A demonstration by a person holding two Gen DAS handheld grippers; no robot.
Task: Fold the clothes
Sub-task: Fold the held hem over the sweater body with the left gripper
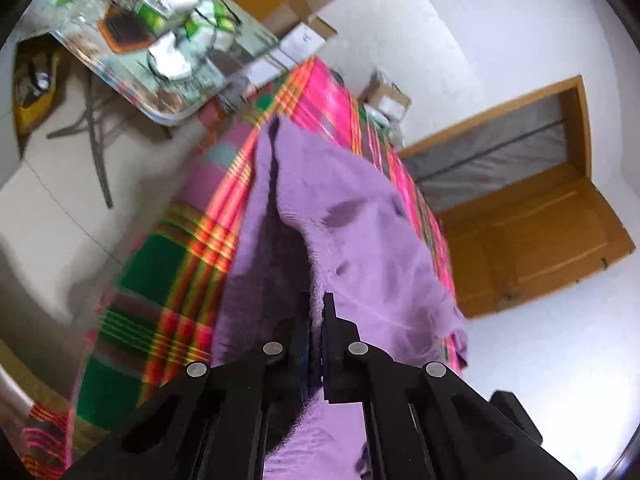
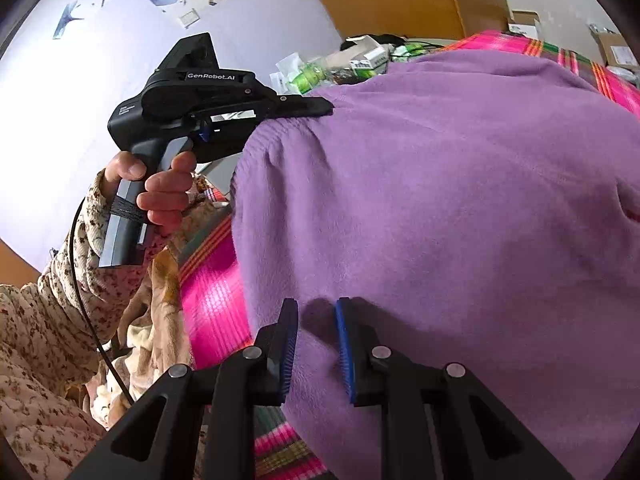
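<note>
A purple fleece garment (image 1: 352, 208) lies over a bed covered by a pink and green plaid blanket (image 1: 180, 260). My left gripper (image 1: 316, 312) is shut on a raised fold of this garment, which hangs from the jaws. In the right wrist view the left gripper (image 2: 326, 107) pinches the garment's (image 2: 440, 200) far left edge, with a hand (image 2: 160, 192) on its handle. My right gripper (image 2: 316, 320) is near the garment's front edge. Its blue pads (image 2: 346, 352) press on a thick fold of the fleece between them.
A glass table (image 1: 160, 52) with green packets and cables stands past the bed's far left side. Cardboard boxes (image 1: 384, 96) sit at the far end, near a wooden door (image 1: 540, 232). A floral sleeve (image 2: 60, 300) and a black cable are at the left.
</note>
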